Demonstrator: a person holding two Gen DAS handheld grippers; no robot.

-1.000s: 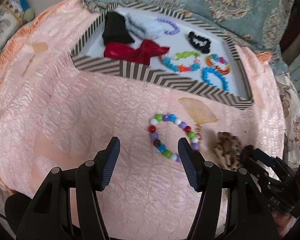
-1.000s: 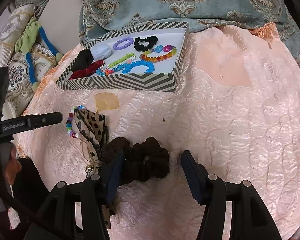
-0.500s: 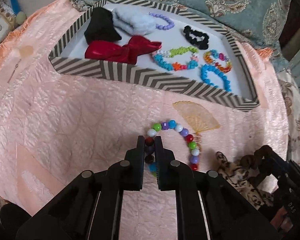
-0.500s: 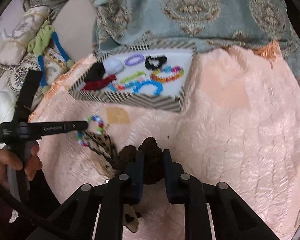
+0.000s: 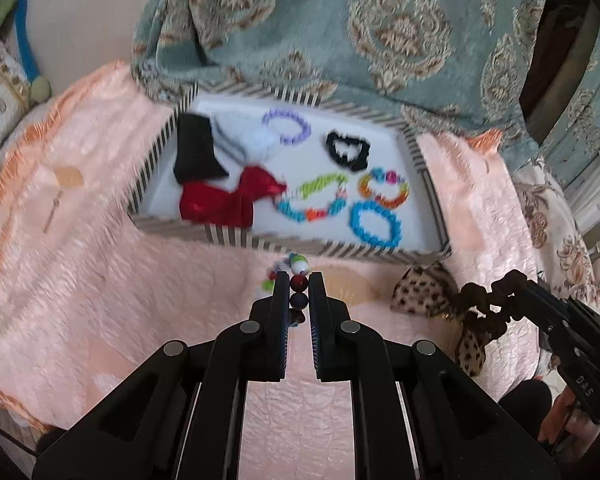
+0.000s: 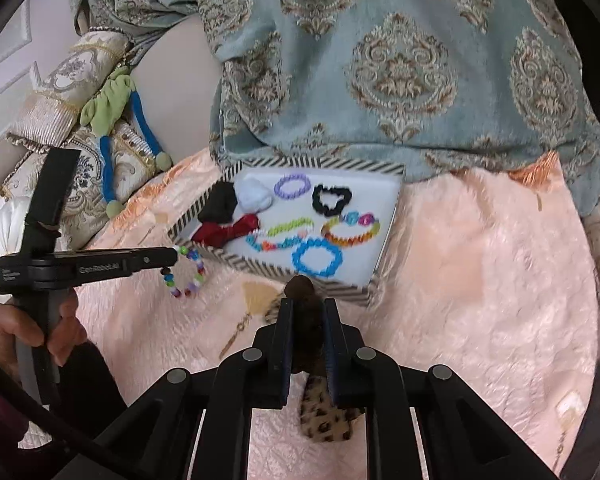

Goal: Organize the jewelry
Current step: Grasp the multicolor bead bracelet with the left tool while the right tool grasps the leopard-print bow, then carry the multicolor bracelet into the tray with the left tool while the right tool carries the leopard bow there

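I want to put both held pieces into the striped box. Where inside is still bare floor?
In the striped box, bare white floor lies right of the black scrunchie, along the right wall. The left half is crowded: black cloth, red bow.

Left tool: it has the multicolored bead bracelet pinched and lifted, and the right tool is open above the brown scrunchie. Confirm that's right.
One thing is off: the right tool is not open. The right wrist view shows it shut on the brown scrunchie, leopard-print fabric hanging below. The left tool does hold the bead bracelet lifted near the striped tray.
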